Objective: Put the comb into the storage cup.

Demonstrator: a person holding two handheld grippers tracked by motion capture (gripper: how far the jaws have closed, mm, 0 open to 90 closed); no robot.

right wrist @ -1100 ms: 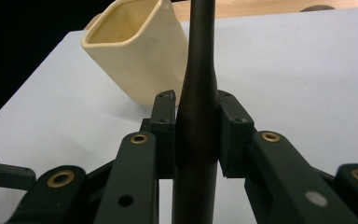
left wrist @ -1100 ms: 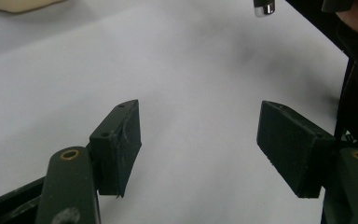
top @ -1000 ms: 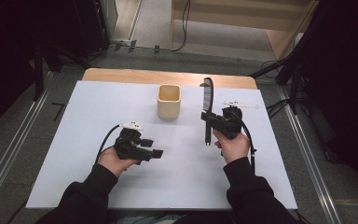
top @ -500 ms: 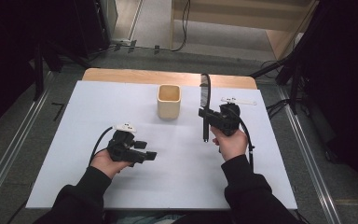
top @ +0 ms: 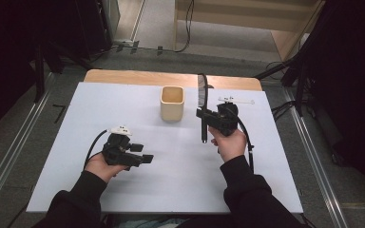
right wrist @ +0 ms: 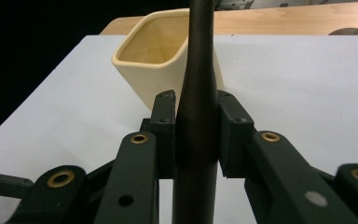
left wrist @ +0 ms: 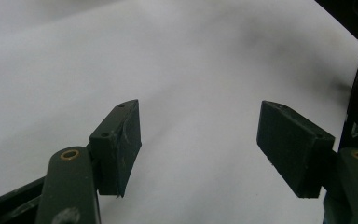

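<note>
Since a second ago, the left gripper [top: 145, 158] has drifted a little toward the near left part of the white table [top: 66, 142], while the right gripper [top: 203, 116] has kept its place beside the cream cup [top: 172, 102].

From the high view, the right gripper is clamped on a long dark comb [top: 202, 107]. Its long axis runs near to far: the toothed end points away toward the wooden strip [top: 123, 76] at the far edge, the handle end points back toward the person. The comb sits just right of the cup.

Along the left gripper [left wrist: 200, 149], its jaws stand apart over bare white table, nothing between them.

Along the right gripper [right wrist: 196, 135], both pads press the comb's handle [right wrist: 196, 116], which rises straight up the picture, with the cup [right wrist: 158, 60] just behind it.
</note>
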